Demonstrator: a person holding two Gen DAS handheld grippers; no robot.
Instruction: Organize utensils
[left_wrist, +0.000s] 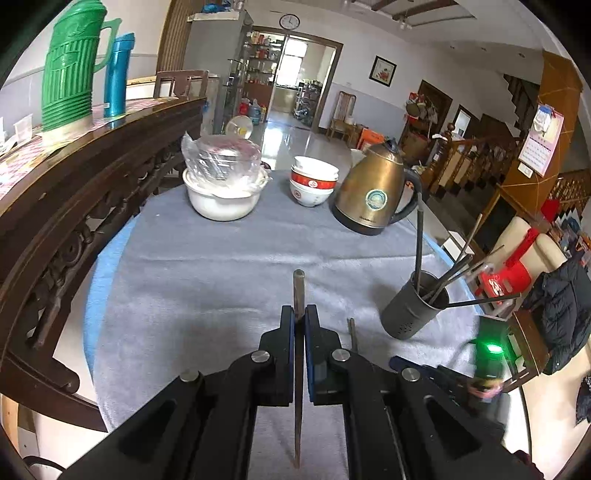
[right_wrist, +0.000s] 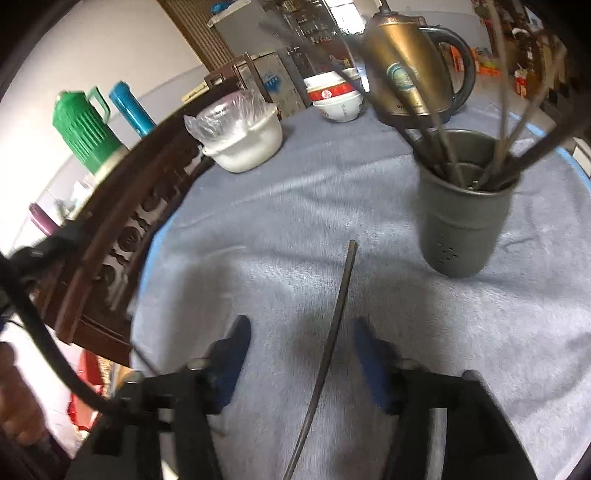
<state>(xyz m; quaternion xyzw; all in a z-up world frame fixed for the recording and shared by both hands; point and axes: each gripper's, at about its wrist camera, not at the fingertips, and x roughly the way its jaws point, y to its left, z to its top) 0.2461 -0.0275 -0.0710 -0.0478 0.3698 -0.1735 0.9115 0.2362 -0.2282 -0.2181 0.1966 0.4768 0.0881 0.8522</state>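
Chopstick (left_wrist: 298, 295) lengthwise between jaws (upright-ish)

Ahead of the tool, on the grey cloth (left_wrist: 207, 266), stand a white pot (left_wrist: 223, 199) covered with plastic, stacked bowls (left_wrist: 314, 182) and a brass kettle (left_wrist: 375, 192). Far left stand a green thermos (left_wrist: 72, 64) and a blue bottle (left_wrist: 119, 74).

- The right tool (right_wrist: 301, 354) is smeared by motion in its own view; its blue pads lack sharp edges.
- The chopstick (right_wrist: 328, 354) between them runs out past the bottom edge.
- The chopsticks in the grey holder (right_wrist: 463, 221) streak into blur toward the top.
- In the left view, the right tool (left_wrist: 487, 365) is a blurred patch with a green light.
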